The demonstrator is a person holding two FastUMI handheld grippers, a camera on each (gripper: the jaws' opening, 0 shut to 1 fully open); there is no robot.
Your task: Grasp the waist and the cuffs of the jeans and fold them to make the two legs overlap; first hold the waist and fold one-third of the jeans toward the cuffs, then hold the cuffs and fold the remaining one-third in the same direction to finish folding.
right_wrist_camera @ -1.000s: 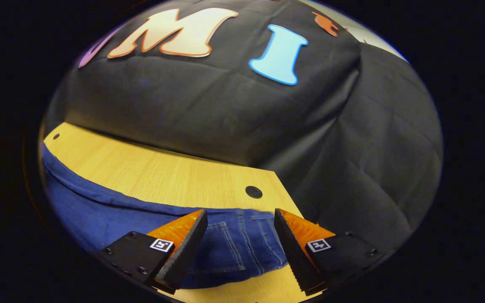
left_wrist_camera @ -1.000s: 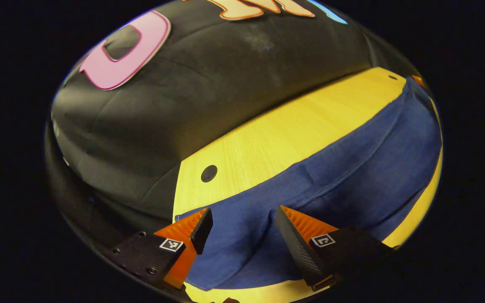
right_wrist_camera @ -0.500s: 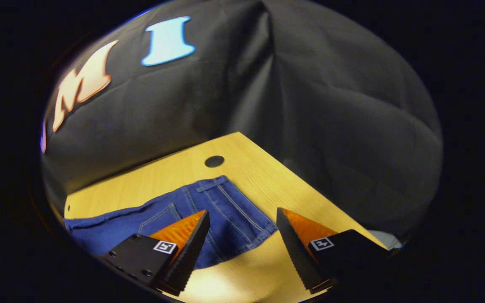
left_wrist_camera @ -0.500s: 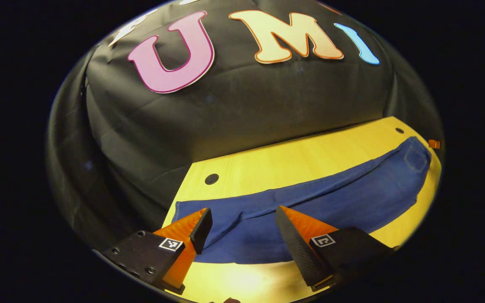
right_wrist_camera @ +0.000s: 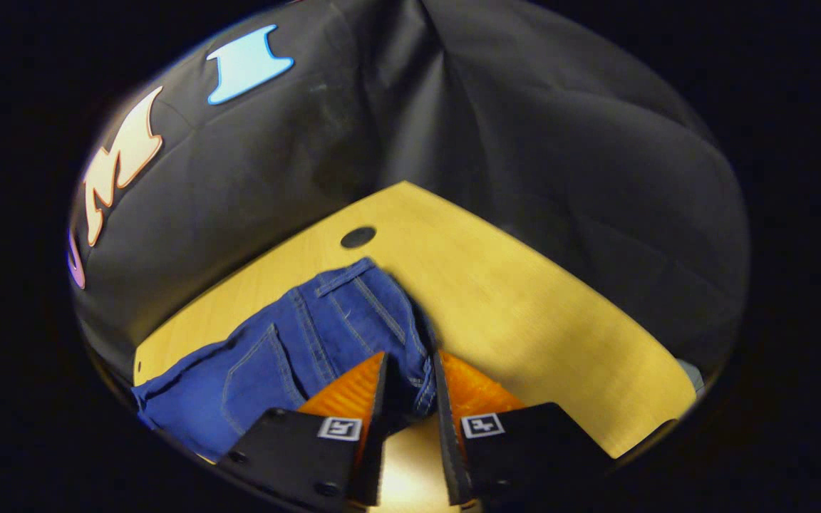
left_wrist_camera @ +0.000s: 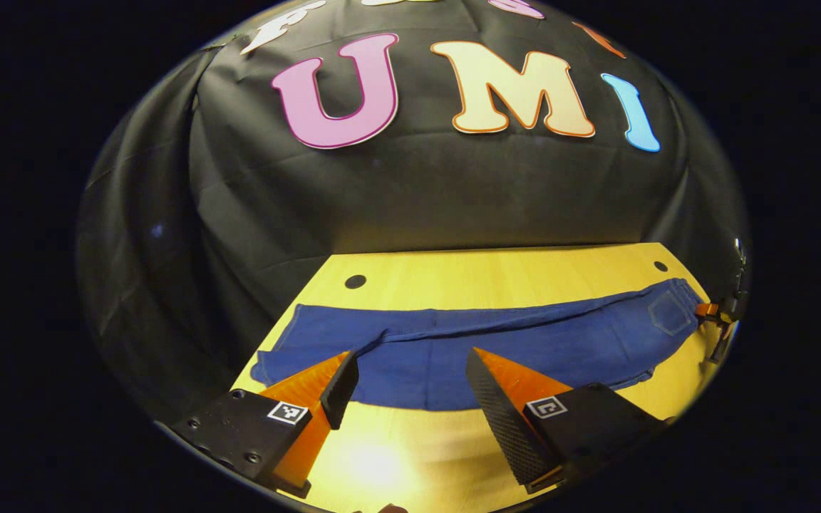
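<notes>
In the left gripper view, the long blue denim jeans (left_wrist_camera: 496, 349) lie flat across the middle of the frame on the pale wooden table (left_wrist_camera: 410, 463). Bare wood runs in front of them at the bottom and in a narrower strip behind. The black cloth wall (left_wrist_camera: 410, 199) rises just past the far edge. In the right gripper view, open wood lies right of the waist.
</notes>
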